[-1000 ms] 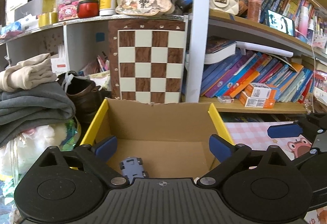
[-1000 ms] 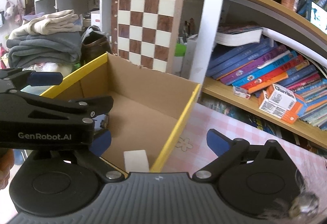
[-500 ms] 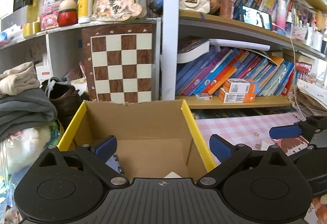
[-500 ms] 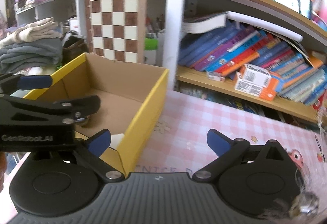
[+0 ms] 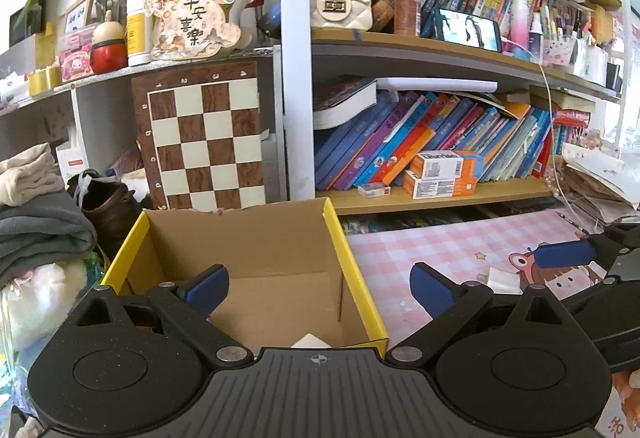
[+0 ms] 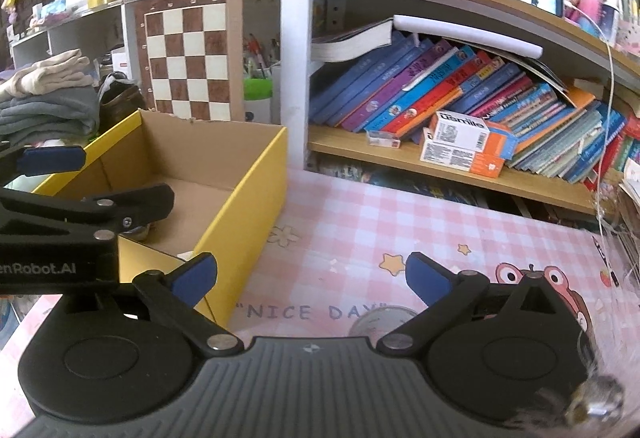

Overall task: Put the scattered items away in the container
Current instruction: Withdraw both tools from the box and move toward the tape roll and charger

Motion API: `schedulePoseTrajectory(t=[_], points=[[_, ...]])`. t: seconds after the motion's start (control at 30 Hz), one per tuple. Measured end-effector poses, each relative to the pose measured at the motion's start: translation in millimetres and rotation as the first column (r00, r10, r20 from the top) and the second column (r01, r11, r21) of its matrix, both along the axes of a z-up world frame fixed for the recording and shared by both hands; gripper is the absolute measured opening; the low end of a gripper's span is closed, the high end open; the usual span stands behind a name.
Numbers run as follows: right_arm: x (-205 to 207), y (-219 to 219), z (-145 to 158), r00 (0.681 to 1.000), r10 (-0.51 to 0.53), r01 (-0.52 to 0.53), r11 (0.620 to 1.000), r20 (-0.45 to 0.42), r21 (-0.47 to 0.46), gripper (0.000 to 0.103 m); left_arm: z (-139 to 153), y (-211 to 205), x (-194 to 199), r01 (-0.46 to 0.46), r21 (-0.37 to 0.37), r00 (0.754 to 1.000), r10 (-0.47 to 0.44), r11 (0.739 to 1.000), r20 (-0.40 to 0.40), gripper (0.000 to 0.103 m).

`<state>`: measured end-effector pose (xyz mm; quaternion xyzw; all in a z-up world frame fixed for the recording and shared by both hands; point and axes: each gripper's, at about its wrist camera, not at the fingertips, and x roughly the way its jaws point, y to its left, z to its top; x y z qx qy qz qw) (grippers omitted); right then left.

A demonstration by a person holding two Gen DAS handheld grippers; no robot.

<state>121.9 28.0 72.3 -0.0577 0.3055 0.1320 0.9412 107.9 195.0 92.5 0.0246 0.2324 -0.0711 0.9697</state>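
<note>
you've got one yellow cardboard box [image 5: 352, 270], one chessboard [image 5: 204, 142] behind it, two orange cartons [image 5: 442, 174] on the shelf, one white bag [image 5: 340, 4], and two hand-held grippers, both spread wide.

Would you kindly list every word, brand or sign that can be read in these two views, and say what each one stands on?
"NICE DAY": printed on the pink checked mat.
"enRobot.AI" (start cut off): on the left gripper body.
"usmile": on the orange and white box on the shelf.
"平安喜樂": on the rabbit plaque on the upper shelf.
Book spines, the chessboard edge marks and the white bottle's label: too small or blurred to read.
</note>
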Motion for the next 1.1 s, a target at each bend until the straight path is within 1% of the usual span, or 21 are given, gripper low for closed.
schedulePoseTrajectory(t=[0.17,0.37,0.67,0.93,1.1], points=[[-1.1,-15.3,-2.0,1.000,-0.010,0.010,1.000,-0.004,0.015,0.102,2.9,-13.4,-4.8,0.004,0.017,1.000,-0.004,1.000,0.004,0.099],[-0.7,-39.4,-4.3,1.000,-0.002,0.002,1.000,-0.009,0.030,0.102,6.8,-36.5,-8.3,-0.012,0.030,1.000,0.012,0.999,0.006,0.099],[2.3,-88.6,-13.2,0.999,0.015,-0.013,0.999,-0.031,0.042,0.102,7.8,-86.5,-12.6,-0.035,0.040,0.999,0.035,0.999,-0.009,0.099],[5.3,-132.7,-25.1,0.998,0.028,-0.025,0.999,-0.059,0.047,0.102,-7.3,-131.7,-13.8,-0.054,0.063,0.997,0.057,0.997,-0.042,0.099],[5.7,-152.2,-35.3,0.997,0.050,-0.049,0.999,-0.058,0.021,0.102,-21.1,-149.9,-16.2,-0.083,0.052,0.994,0.086,0.995,-0.073,0.099]])
